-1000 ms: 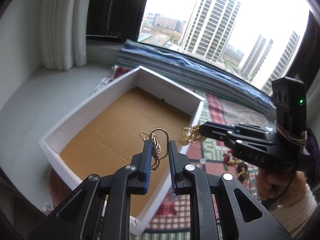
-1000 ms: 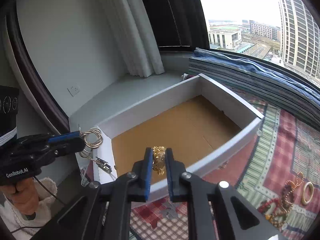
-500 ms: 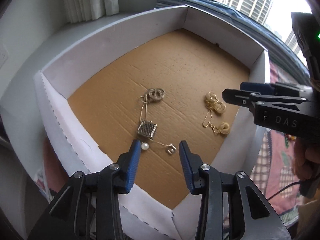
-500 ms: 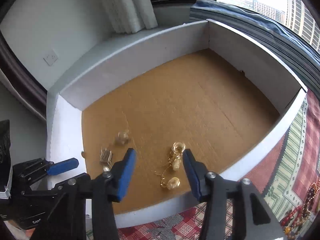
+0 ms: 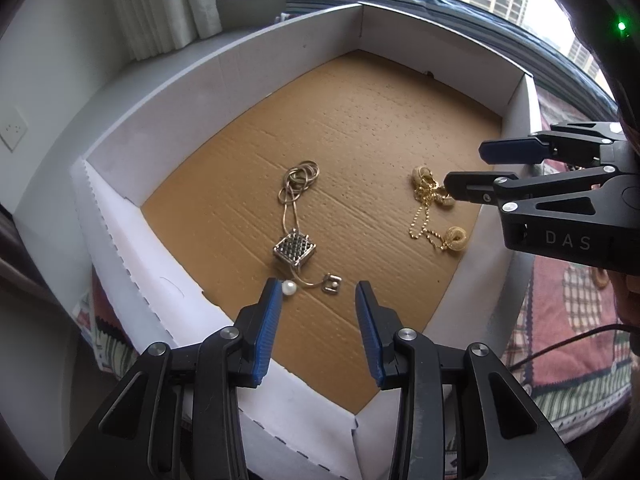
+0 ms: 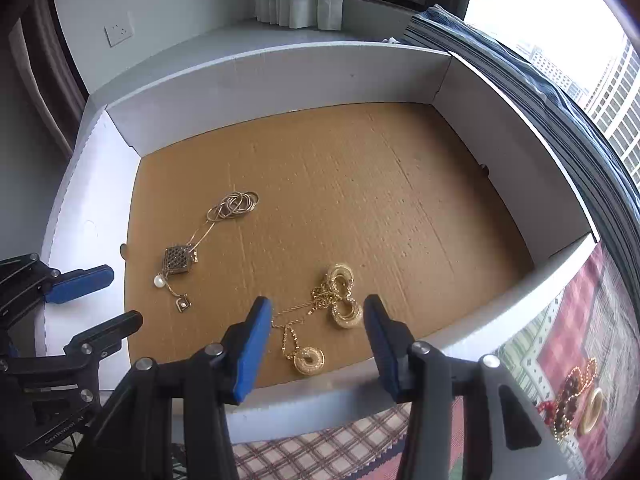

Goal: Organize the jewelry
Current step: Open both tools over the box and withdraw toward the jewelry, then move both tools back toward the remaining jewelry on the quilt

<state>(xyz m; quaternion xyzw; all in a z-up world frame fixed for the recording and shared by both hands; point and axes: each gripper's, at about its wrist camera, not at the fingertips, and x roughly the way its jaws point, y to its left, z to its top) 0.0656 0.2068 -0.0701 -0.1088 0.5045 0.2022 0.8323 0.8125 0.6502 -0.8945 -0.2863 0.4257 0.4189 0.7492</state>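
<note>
- Cardboard-floored white box (image 5: pixel 224 80) sits by a window.
- Left gripper (image 5: pixel 318 300) gapes empty above the silver necklace (image 5: pixel 295 249) lying inside.
- Right gripper (image 6: pixel 316 322), jaws just parted, hangs over the gold necklace (image 6: pixel 334 308) there.

In the left wrist view, the letters "DAS" stand in pale capitals on the black body of the right hand-held gripper (image 5: pixel 464 170), which enters at about 3 o'clock (the letters sit on the flat side plate below its two fingers). In the right wrist view, a line of small pale print runs along the black body of the left hand-held gripper (image 6: pixel 108 298) at about 8 o'clock; it appears to read "GenRobot.AI", though part of it is cut off and hard to make out. No other lettering, number or label can be read in either view.
</note>
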